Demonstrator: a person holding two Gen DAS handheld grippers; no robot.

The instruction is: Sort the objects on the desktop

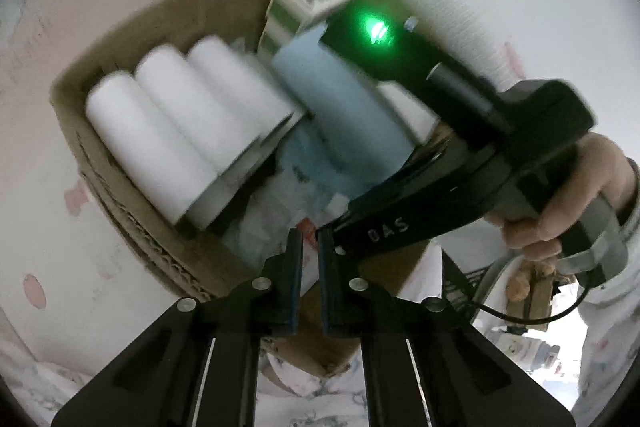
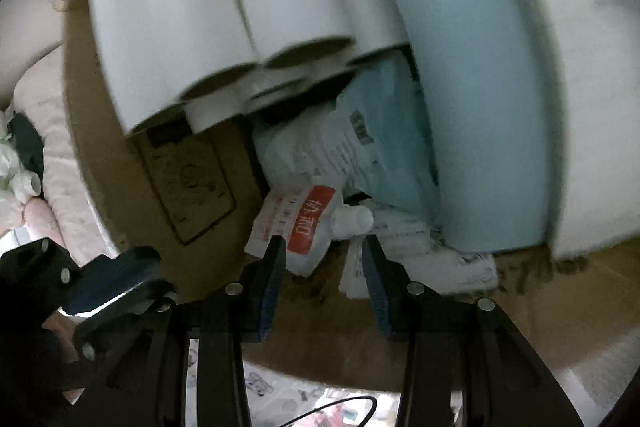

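Note:
A brown cardboard box (image 1: 132, 223) holds white paper rolls (image 1: 168, 131), a light blue pack (image 1: 340, 107) and crumpled packets. My left gripper (image 1: 310, 247) hovers over the box's near edge, jaws nearly together with a narrow gap and nothing clearly between them. My right gripper (image 2: 324, 255) is open inside the box (image 2: 188, 187), just above a white tube with a red label (image 2: 310, 219); it also shows as a black tool in the left wrist view (image 1: 400, 227). The rolls (image 2: 224, 19) and blue pack (image 2: 460, 87) fill the far part.
A printed carton (image 1: 308, 3) stands at the box's far end. A pink dotted cloth (image 1: 60, 75) surrounds the box. A white pack (image 2: 588, 107) lies right of the blue one. Printed paper packets (image 2: 352, 143) lie on the box floor.

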